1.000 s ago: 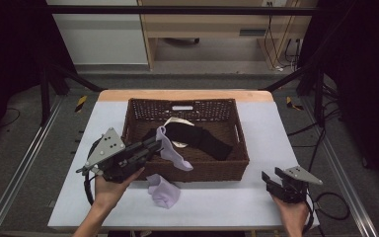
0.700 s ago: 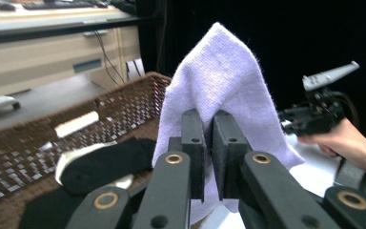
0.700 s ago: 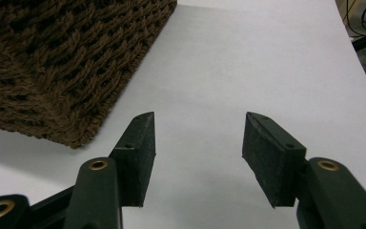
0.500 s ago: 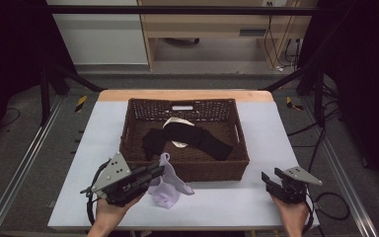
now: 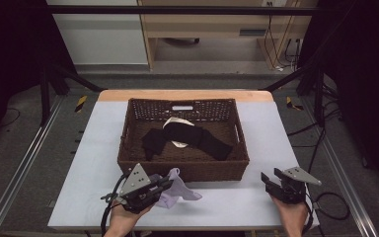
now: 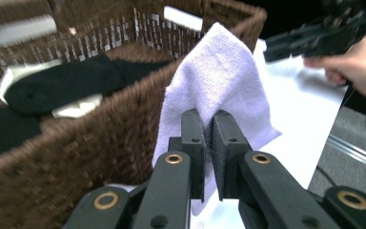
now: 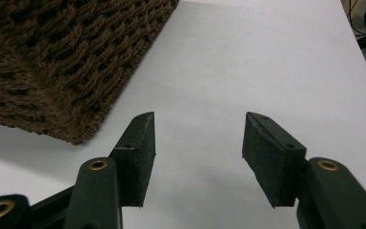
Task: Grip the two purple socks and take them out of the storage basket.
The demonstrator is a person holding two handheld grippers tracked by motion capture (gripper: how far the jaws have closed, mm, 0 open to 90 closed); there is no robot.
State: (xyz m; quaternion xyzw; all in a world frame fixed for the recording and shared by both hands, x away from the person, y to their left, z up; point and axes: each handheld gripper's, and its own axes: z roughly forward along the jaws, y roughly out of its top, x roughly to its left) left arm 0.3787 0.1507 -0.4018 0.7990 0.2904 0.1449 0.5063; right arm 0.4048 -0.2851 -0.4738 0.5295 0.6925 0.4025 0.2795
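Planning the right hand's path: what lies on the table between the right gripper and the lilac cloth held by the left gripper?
Bare white tabletop in the high view separates the right gripper from the lilac cloth.

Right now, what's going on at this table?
A person is working with two handheld grippers at a white table. The left gripper is shut on a lavender sock, held low in front of the wicker basket, where another lavender piece lies on the table. Black socks and a white one lie in the basket. The right gripper hangs open and holds nothing at the table's near right corner.
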